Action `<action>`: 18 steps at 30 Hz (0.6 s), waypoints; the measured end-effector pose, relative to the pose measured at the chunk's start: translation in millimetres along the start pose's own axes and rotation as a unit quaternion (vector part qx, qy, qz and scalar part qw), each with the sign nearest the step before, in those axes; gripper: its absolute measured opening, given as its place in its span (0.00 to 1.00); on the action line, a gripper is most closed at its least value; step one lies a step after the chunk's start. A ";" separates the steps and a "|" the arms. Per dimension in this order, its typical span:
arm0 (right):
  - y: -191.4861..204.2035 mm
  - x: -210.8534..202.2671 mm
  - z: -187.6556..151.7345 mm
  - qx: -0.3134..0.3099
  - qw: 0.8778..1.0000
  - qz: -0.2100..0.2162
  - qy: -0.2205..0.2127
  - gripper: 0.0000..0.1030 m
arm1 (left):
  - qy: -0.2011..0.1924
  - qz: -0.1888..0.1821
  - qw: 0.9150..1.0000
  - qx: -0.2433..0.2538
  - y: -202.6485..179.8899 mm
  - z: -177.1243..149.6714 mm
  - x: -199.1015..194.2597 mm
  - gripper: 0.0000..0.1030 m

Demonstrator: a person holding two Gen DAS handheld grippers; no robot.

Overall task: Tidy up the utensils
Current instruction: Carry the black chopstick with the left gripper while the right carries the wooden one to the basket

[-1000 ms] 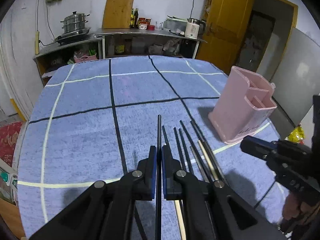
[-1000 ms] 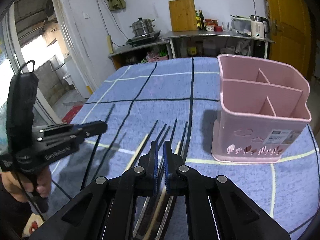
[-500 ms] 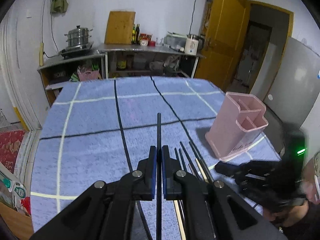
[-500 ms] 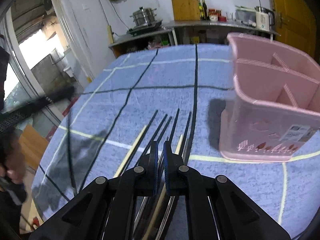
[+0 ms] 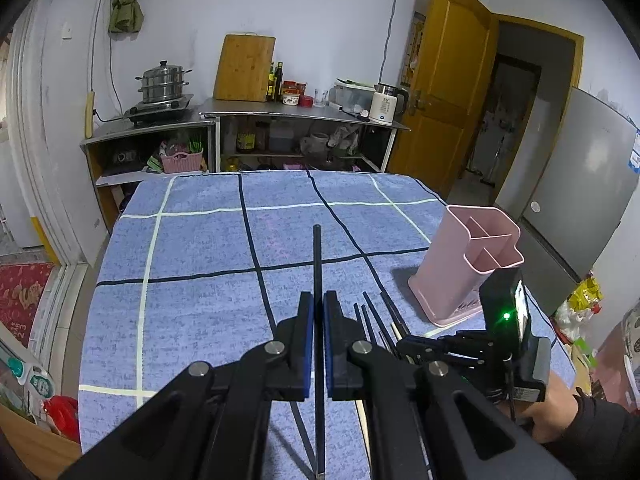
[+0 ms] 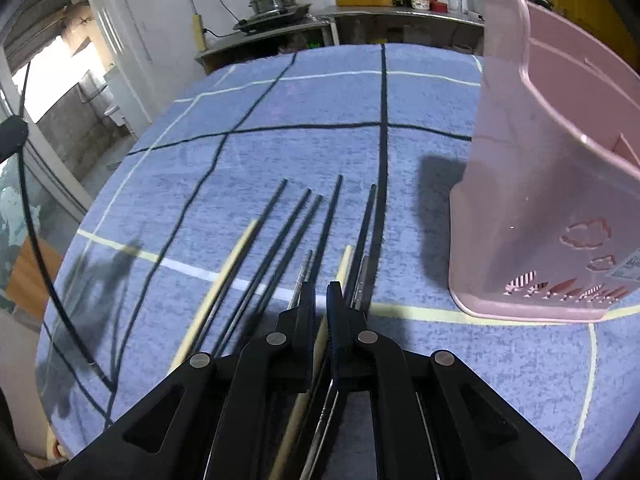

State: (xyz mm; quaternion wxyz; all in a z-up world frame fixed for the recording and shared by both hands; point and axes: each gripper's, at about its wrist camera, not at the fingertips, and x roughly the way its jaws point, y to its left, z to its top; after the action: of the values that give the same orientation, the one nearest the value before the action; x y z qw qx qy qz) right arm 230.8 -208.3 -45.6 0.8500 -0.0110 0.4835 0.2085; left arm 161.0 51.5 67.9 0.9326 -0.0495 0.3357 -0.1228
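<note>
My left gripper [image 5: 317, 304] is shut on a black chopstick [image 5: 317, 256] and holds it well above the blue checked tablecloth [image 5: 192, 264]. Several black, wooden and metal chopsticks [image 6: 298, 224] lie side by side on the cloth. My right gripper [image 6: 319, 290] is low over them with its jaws nearly shut, a narrow gap over a wooden chopstick [image 6: 343, 264]; whether it grips it I cannot tell. It also shows in the left wrist view [image 5: 404, 346]. A pink divided utensil holder [image 5: 474, 264] stands upright right of the chopsticks, close in the right wrist view [image 6: 552, 184].
The table's left edge [image 5: 90, 312] drops to a floor with a red mat [image 5: 22, 300]. Steel counters [image 5: 280, 112] with a steamer pot, cutting board and kettle stand behind the table. A yellow door [image 5: 448, 92] and grey fridge [image 5: 580, 200] are at the right.
My left gripper has lifted higher with the black chopstick. My right gripper has dropped forward and down onto the row of chopsticks, closer to the pink holder.
</note>
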 end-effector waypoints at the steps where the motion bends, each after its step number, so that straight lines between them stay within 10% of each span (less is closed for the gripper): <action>1: -0.4 0.6 0.5 -0.001 1.000 -0.004 0.001 0.06 | 0.000 -0.001 1.000 0.000 0.5 -0.4 0.5 0.05; 18: 10.1 24.2 27.0 -0.025 0.998 -0.050 0.036 0.07 | 0.012 -0.011 1.000 -0.004 -2.4 -4.7 8.6 0.05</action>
State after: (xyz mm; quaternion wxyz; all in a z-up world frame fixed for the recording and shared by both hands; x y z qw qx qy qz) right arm 260.0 -184.9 -49.4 0.8411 -0.0639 0.5071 0.1773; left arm 164.0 46.9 59.4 0.9269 -0.0556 0.3469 -0.1320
